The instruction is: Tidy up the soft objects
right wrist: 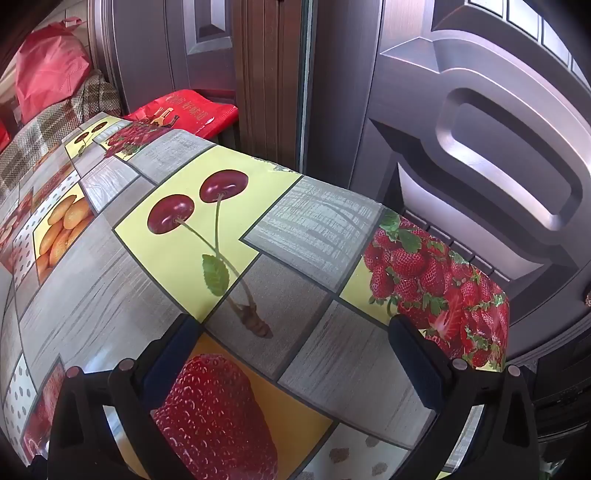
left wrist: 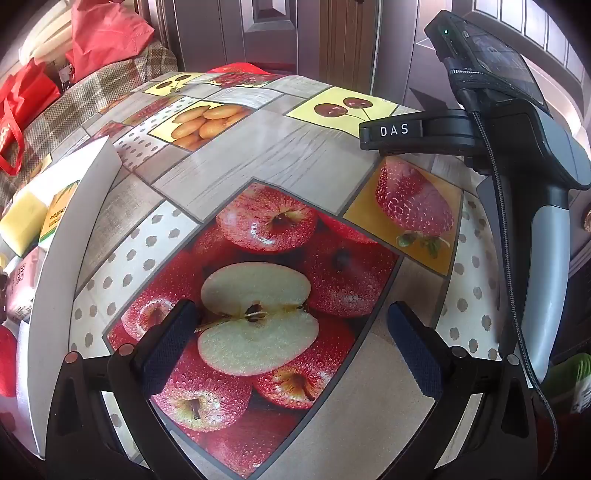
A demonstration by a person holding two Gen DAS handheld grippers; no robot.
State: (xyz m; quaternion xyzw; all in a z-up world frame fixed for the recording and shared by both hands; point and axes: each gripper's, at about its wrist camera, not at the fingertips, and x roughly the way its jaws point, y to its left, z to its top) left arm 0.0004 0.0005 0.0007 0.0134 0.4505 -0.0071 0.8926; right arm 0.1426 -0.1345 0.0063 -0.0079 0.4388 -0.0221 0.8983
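Observation:
My left gripper point(left wrist: 291, 325) is open and empty, held above the fruit-print tablecloth point(left wrist: 258, 158). A white box point(left wrist: 62, 280) stands at the left edge of the left wrist view; inside it lie a yellow sponge-like block point(left wrist: 24, 218), a green and yellow packet point(left wrist: 59, 210), a pink packet point(left wrist: 22, 288) and something red point(left wrist: 7, 362). The right gripper body point(left wrist: 517, 122), marked DAS, shows at the upper right of that view. In the right wrist view my right gripper point(right wrist: 291, 332) is open and empty above the same cloth point(right wrist: 314, 229).
A plaid-covered seat point(left wrist: 74, 99) with red bags point(left wrist: 103, 33) stands beyond the table's far left. A red bag point(right wrist: 184, 110) sits behind the table's far edge. Dark panelled doors point(right wrist: 480, 147) stand close behind the table. A green thing point(left wrist: 569, 376) shows at the right edge.

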